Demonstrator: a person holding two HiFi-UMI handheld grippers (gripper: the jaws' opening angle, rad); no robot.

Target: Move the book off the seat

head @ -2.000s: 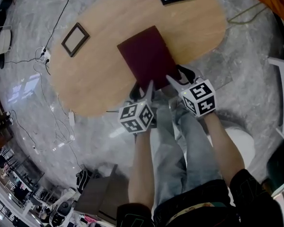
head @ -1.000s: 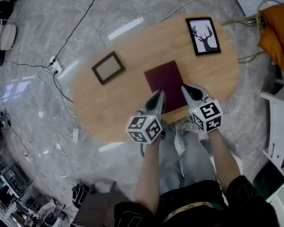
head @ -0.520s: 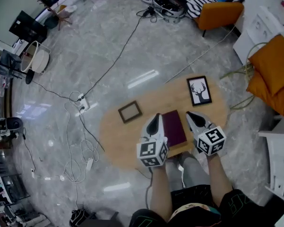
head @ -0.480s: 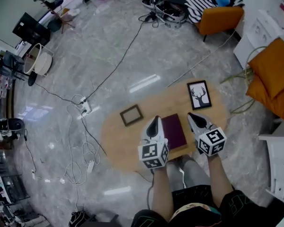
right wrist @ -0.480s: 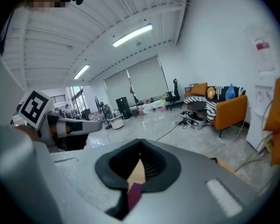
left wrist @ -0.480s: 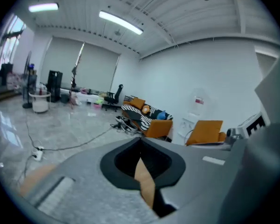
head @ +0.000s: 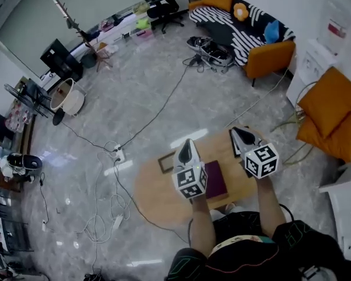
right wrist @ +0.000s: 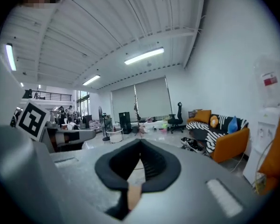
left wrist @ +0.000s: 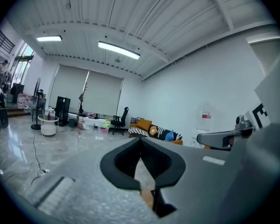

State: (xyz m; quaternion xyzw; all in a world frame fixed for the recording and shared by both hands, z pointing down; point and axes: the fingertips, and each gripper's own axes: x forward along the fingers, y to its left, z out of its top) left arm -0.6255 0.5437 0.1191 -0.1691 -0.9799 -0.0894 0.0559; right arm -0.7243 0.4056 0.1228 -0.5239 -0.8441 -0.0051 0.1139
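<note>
A maroon book [head: 215, 180] lies flat on the oval wooden table [head: 155, 189], right in front of the person's legs. My left gripper [head: 187, 144] is held up above the table's left half, jaws shut and empty. My right gripper [head: 240, 133] is raised to the book's right, also shut with nothing in it. Both grippers point level into the room, away from the book. In the left gripper view the jaws [left wrist: 140, 139] meet at the tips, and in the right gripper view the jaws [right wrist: 140, 142] do the same.
A small empty picture frame [head: 165, 163] lies on the table to the left of the book. An orange chair [head: 330, 122] stands at the right, a striped sofa [head: 245, 22] far back. Cables [head: 108, 212] trail over the marble floor at the left.
The head view has risen and tilted up, so the table and book look far smaller and the room shows. Both grippers have lifted off the book's near edge, still shut.
</note>
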